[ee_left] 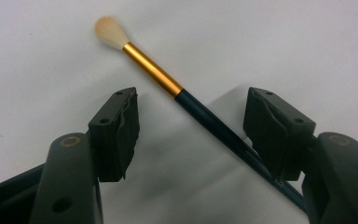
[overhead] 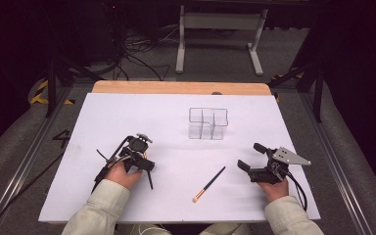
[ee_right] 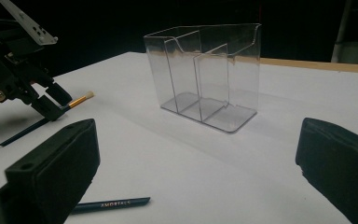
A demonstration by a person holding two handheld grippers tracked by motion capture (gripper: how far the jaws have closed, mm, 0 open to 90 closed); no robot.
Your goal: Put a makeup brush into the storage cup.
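Left gripper view: left tool (ee_left: 191, 112), jaws spread wide, nothing clamped. Between them, flat on the white counter (ee_left: 279, 42), lies the first brush (ee_left: 154, 70): pale bristle tip, gold band, dark blue handle. The handle runs slantwise and passes close under the pad of the jaw at the right of this view; whether it touches the pad cannot be told.

Right gripper view: right tool (ee_right: 196, 154), jaws likewise wide apart and holding nothing.
- Clear box (ee_right: 205, 70): upright on the counter beyond the jaws, split by clear walls into compartments, all bare.
- Second brush (ee_right: 112, 204): part of a dark handle with small pale lettering, lying flat near the jaw at the left of this view.
- Left tool again, farther off at upper left, with the bristle tip and gold band of the first brush poking out just past its jaws.

High view: overall layout.
- Left tool under the person's left hand (overhead: 125, 174), at the near left of the counter.
- Right tool under the right hand (overhead: 276, 188), at the near right, a grey three-cornered plate on top.
- Second brush between the two tools, slantwise, bristle end toward the near edge, apart from both.
- Clear box toward the far middle, well apart from both tools.
- Wooden strip (overhead: 176, 87): along the far edge of the counter.
- Sleeves: pale, entering from the bottom.
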